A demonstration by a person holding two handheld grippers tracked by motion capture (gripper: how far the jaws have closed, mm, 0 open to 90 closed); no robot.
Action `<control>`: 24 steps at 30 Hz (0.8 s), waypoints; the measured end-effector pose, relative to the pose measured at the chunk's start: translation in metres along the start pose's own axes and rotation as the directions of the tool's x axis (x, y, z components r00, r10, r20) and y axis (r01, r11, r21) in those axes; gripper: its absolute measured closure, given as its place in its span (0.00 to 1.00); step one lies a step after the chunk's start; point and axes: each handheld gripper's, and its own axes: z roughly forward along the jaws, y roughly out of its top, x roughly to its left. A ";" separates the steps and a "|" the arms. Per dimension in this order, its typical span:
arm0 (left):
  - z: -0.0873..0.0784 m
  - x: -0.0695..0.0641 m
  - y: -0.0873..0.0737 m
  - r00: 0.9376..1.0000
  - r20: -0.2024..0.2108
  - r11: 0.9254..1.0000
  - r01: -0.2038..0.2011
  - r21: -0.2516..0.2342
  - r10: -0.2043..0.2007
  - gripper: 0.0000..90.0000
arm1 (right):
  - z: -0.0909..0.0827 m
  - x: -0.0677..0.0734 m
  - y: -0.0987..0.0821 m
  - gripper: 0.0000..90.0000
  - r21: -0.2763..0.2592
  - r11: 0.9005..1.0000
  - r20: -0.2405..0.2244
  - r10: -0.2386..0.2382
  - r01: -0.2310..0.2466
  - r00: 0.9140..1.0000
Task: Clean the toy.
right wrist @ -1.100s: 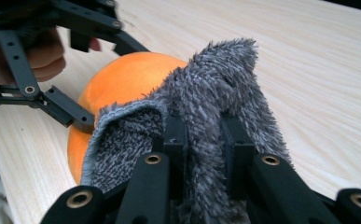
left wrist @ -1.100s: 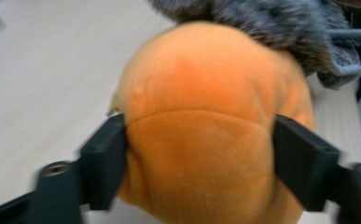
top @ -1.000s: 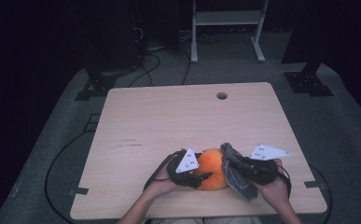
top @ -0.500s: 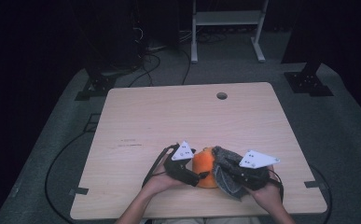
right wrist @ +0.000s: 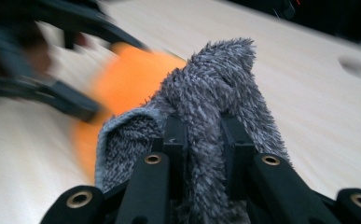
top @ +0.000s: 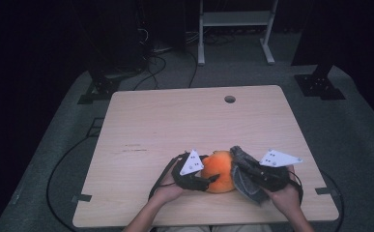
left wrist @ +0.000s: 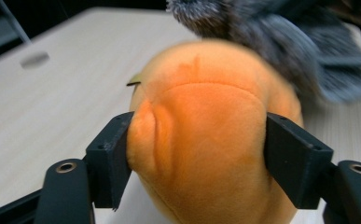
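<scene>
Here the round orange plush ball sat near the front edge of the pale wooden surface, pinched across its middle by my left tool, whose jaws had just been closing. It dented softly: light, squashy, unbreakable. My right tool was clamped on the fuzzy grey cloth, limp and draping against the ball.

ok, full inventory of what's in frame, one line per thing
plush toy: 1, orange, near edge of the table, between the two hand-held grippers
fuzzy cloth: 1, grey, against the toy's right side
table: 1, light wood, centre, with a round hole near its far edge
shelf frame: 1, white, on the floor behind the table
floor cables: several, black, far left of the table
left hand-held gripper: 1, black, jaws just been closing, pads pressing the plush toy's sides
right hand-held gripper: 1, black, clamped on the fuzzy cloth
hands: 2, near edge
</scene>
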 end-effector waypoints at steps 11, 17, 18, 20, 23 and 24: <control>0.010 0.003 -0.009 0.995 0.048 0.994 0.084 0.067 -0.087 0.25 | 0.009 0.009 0.002 0.83 0.013 0.999 0.026 -0.043 0.043 0.999; 0.010 -0.010 -0.004 0.999 0.014 0.997 -0.042 0.064 0.041 0.31 | 0.011 0.039 0.017 0.83 -0.031 0.992 -0.036 -0.125 0.124 0.991; 0.010 -0.010 -0.004 0.999 0.015 0.997 -0.044 0.059 0.043 0.31 | 0.011 0.040 0.017 0.83 -0.032 0.991 -0.039 -0.128 0.127 0.991; 0.010 -0.009 -0.006 0.999 0.020 0.998 -0.044 0.036 0.044 0.31 | 0.010 0.038 0.017 0.83 -0.032 0.991 -0.037 -0.130 0.129 0.991; 0.010 -0.009 -0.005 0.999 0.030 0.999 -0.034 0.023 0.033 0.33 | 0.007 0.026 0.015 0.83 -0.023 0.993 0.011 -0.117 0.117 0.993; 0.009 -0.009 -0.006 0.999 0.037 0.999 -0.032 0.019 0.031 0.33 | 0.006 0.021 0.014 0.83 -0.015 0.994 0.035 -0.112 0.113 0.993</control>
